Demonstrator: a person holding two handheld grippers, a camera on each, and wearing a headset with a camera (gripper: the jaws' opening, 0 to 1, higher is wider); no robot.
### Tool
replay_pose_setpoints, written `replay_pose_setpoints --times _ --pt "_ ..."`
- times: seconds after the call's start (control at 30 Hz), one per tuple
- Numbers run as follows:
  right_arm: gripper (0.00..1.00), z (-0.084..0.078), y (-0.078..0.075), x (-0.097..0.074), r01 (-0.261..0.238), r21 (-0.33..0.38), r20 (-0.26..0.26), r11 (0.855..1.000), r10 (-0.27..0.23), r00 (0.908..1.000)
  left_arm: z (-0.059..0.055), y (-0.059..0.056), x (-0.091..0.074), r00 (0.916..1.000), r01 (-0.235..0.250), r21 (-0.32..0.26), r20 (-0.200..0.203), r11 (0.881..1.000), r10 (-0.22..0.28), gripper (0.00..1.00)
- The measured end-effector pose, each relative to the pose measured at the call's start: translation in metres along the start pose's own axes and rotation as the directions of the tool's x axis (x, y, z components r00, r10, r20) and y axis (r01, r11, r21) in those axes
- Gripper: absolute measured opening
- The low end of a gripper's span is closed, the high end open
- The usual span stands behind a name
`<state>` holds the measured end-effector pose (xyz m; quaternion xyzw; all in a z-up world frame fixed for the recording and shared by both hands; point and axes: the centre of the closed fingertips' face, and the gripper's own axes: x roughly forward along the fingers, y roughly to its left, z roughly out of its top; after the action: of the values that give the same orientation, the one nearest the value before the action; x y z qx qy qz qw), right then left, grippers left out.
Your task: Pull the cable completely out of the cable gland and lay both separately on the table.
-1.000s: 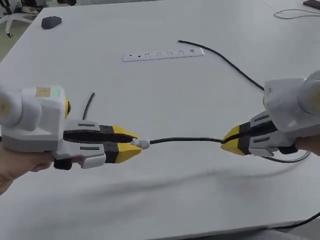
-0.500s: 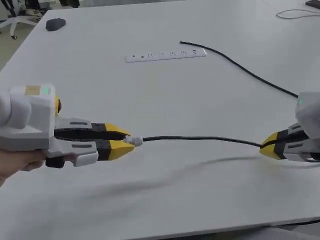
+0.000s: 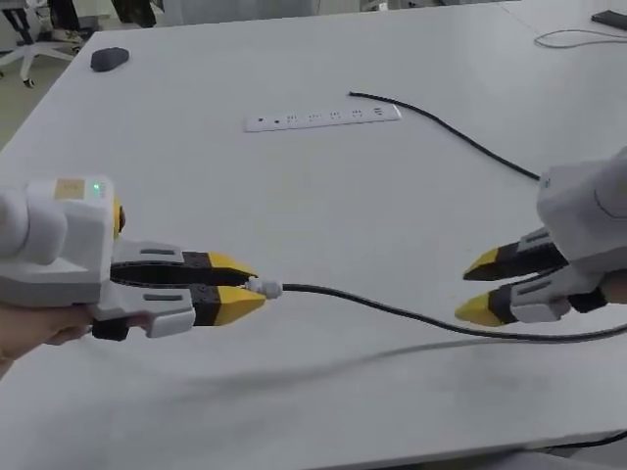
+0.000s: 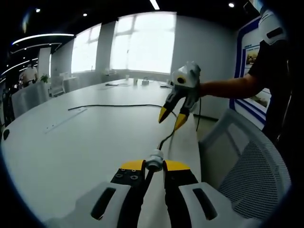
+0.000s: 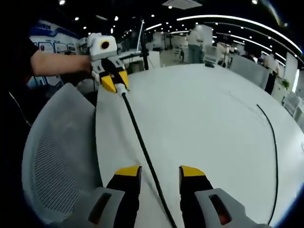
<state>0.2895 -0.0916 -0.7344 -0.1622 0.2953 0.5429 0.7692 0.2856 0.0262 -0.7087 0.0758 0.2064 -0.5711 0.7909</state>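
My left gripper (image 3: 257, 290) is shut on the small white cable gland (image 3: 266, 288), held just above the white table (image 3: 294, 206). The black cable (image 3: 392, 309) comes out of the gland, sags to the right and passes between the jaws of my right gripper (image 3: 467, 291), which stands open and does not pinch it. In the left gripper view the gland (image 4: 154, 159) sits between the yellow tips of the left gripper (image 4: 154, 166), and the right gripper (image 4: 172, 118) is ahead. In the right gripper view the cable (image 5: 142, 147) runs loose through the right gripper (image 5: 160, 172) toward the left gripper (image 5: 114, 83).
A white power strip (image 3: 323, 117) lies at the table's far middle, its black cord (image 3: 460, 139) trailing right. A dark mouse (image 3: 110, 59) sits at the far left. A thin white cable (image 3: 578, 37) is at the far right. A mesh chair (image 4: 247, 166) stands beside the table's edge.
The right gripper, shut on the cable and pulling right half a second ago, has opened and come back left. The taut cable now sags. The left gripper kept its hold on the gland.
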Motion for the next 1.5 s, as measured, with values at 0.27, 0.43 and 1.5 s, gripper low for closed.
replay_pose_setpoints --times 0.27,0.43,1.5 --pt "0.23 0.064 0.039 0.037 -0.089 -0.166 0.032 0.982 0.096 0.9949 0.006 -0.007 0.009 0.9998 0.022 0.016 0.001 1.0 -0.022 0.15" --pt "0.16 0.059 0.043 0.056 -0.128 -0.213 -0.022 0.969 0.126 0.9917 0.006 -0.01 0.01 0.9997 0.022 0.017 0.002 1.0 -0.022 0.15" --pt "0.0 -0.057 -0.039 -0.008 0.111 -0.182 -0.216 0.977 -0.149 0.965 -0.001 -0.005 -0.006 0.9988 -0.032 0.04 0.037 0.999 0.031 0.15"
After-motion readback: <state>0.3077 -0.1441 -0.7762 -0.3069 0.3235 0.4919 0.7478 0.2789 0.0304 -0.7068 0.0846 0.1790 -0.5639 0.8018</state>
